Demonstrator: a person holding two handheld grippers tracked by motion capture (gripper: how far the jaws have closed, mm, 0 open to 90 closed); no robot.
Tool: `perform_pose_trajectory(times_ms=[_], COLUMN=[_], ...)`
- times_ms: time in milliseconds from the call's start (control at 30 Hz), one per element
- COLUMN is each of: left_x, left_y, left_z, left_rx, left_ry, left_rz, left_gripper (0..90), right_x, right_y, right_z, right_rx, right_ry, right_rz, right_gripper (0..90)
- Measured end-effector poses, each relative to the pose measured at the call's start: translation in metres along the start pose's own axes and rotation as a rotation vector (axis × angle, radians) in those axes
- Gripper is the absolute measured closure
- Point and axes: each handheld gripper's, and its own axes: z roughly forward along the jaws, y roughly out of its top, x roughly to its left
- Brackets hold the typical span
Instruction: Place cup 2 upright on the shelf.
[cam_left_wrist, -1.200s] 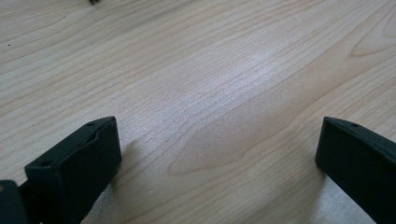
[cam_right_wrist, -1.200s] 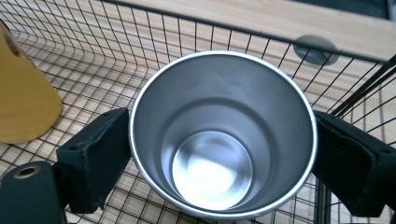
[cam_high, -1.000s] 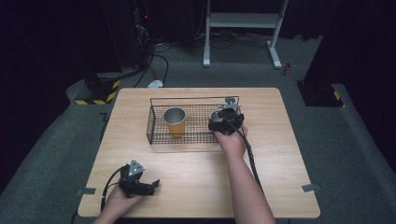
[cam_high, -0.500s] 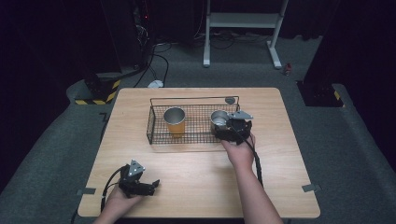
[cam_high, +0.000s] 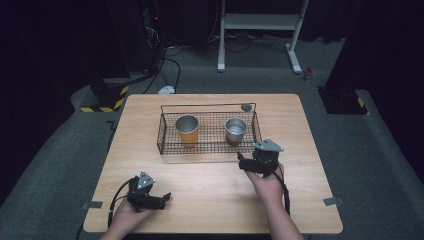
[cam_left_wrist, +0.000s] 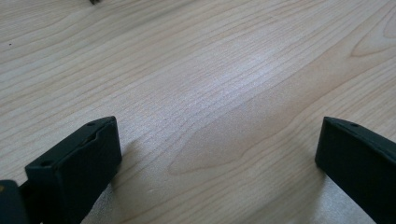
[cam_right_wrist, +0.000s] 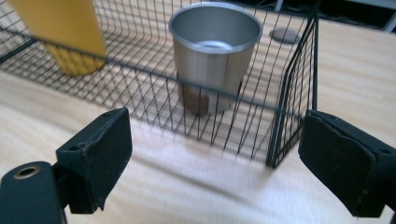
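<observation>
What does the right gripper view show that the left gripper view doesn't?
The right gripper view looks past open jaws at the wire basket, with the silver cup and the yellow cup standing inside. The left gripper view has open jaws low over bare wood. Both share the wooden table and widely parted black jaws with nothing between them.

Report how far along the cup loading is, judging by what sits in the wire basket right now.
Done: the silver cup and the yellow cup both stand upright inside the wire basket. In hand: nothing; the right gripper is open just outside the basket's near side, and the left gripper is open over bare table. Left: no other cup is visible on the table, so loading looks finished.
</observation>
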Motion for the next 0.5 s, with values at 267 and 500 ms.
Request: perform_pose_trajectory(times_ms=[267, 500], left_x=[0.0, 0.0], left_y=[0.0, 0.0], left_z=[0.0, 0.0], left_rx=[0.0, 0.001], left_ry=[-0.001, 0.0], left_rz=[-0.001, 0.0], left_gripper=[0.6, 0.6], right_x=[0.0, -0.004], right_y=[-0.039, -0.074], right_z=[-0.014, -0.022], right_rx=[0.064, 0.15], right_ry=[0.009, 0.002], right_rz=[-0.007, -0.004], right_gripper=[10.2, 11.0])
